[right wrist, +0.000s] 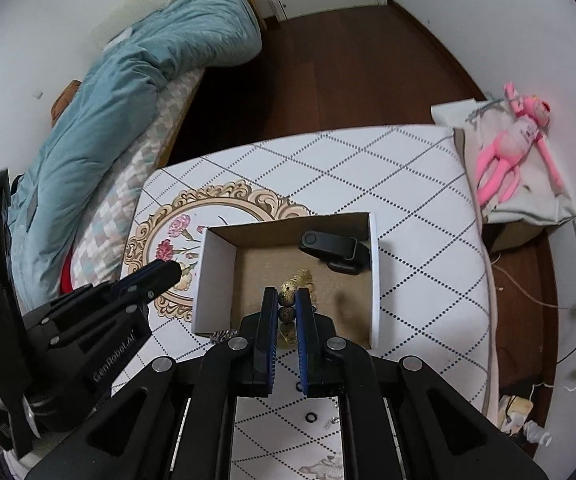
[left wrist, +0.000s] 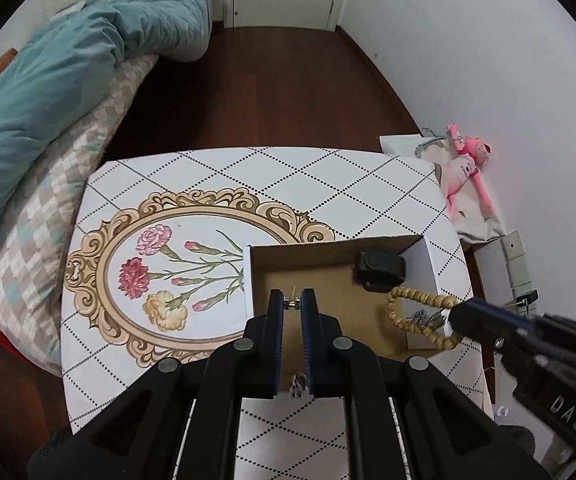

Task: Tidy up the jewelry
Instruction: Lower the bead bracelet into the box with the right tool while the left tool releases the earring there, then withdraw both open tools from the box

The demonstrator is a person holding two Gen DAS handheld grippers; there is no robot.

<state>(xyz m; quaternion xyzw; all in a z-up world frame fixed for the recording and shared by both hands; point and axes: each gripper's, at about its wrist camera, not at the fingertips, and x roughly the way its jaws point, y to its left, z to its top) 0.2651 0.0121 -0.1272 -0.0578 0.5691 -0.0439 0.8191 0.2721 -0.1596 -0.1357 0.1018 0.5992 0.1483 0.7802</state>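
Observation:
An open cardboard box (left wrist: 428, 264) (right wrist: 374, 272) stands on the patterned table. A black case (left wrist: 380, 270) (right wrist: 334, 249) lies in its far corner. My left gripper (left wrist: 292, 302) is shut on a small gold piece of jewelry (left wrist: 292, 303) and holds it over the box's left side. My right gripper (right wrist: 288, 298) is shut on a tan beaded bracelet (right wrist: 288, 298) (left wrist: 420, 316) and holds it over the box's right side; the bracelet hangs in a loop. A small silver piece (left wrist: 424, 316) lies under the loop. A twisted chain (left wrist: 298, 386) (right wrist: 223, 335) hangs at the box's near edge.
The white table (left wrist: 207, 168) (right wrist: 428, 168) has a diamond pattern and a flower oval. Small rings (right wrist: 311, 416) lie on it near me. A bed with a teal duvet (left wrist: 47, 92) is on the left. A pink plush toy (left wrist: 468, 172) (right wrist: 516, 148) lies on a bag at the right.

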